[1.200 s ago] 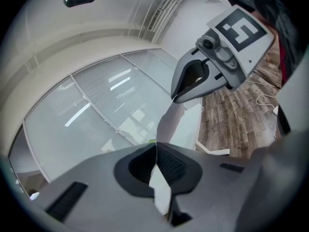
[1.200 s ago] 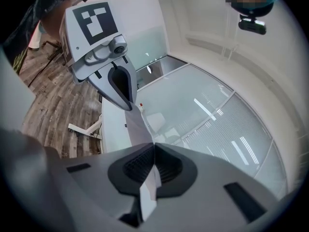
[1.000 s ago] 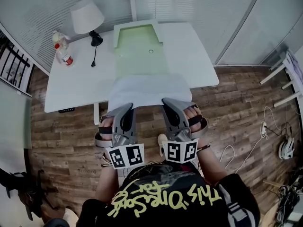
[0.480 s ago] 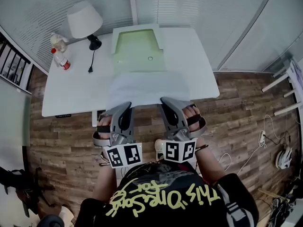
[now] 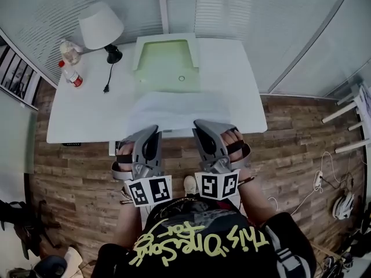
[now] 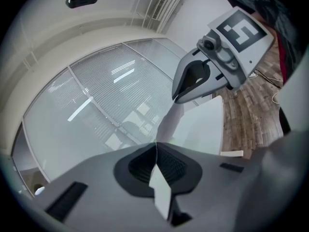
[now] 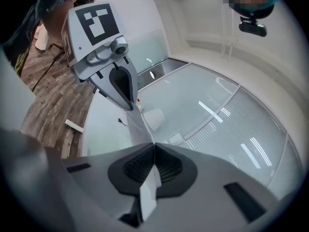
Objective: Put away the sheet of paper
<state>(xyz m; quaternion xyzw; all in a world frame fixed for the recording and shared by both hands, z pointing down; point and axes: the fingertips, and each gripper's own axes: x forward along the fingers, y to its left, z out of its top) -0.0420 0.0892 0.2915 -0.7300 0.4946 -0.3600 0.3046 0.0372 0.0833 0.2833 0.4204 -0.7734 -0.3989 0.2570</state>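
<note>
Gripping the sheet of paper (image 5: 177, 108) by its near edge w/ both tools. Left tool (image 5: 152, 131) and right tool (image 5: 198, 125) each have jaws pinched flat on that edge. Both gripper views show paper between the pads, w/ a bit of it sticking back toward the camera.

The sheet lies across the front of the white table (image 5: 87, 109). Its near edge is at about the table's front rim. Its far edge reaches the near end of what looks like a green folder (image 5: 165, 59); can't tell if it overlaps or just touches. Lamp (image 5: 99, 25) and bottle (image 5: 71, 74) stand far left, well apart from the sheet.

Step in hand, prob: lift the sheet & feed it to the folder. To do it well:
- Move both tools together, same height & pace, so the sheet is lightly taut btw them w/o buckling.
- Don't spread the tools apart, since that could tear the paper.
- The grip is on a thin edge only, so no jerks or the paper may slip out.
- Raise the near edge gently, then go fwd toward the folder.
- Lead w/ the far edge at a low angle so it doesn't curl up.
- Check the folder before pushing; can't tell whether it's open or which way its mouth faces.
- Lamp cable (image 5: 108, 77) lies near the folder's left side, out of the path, but mind it.
</note>
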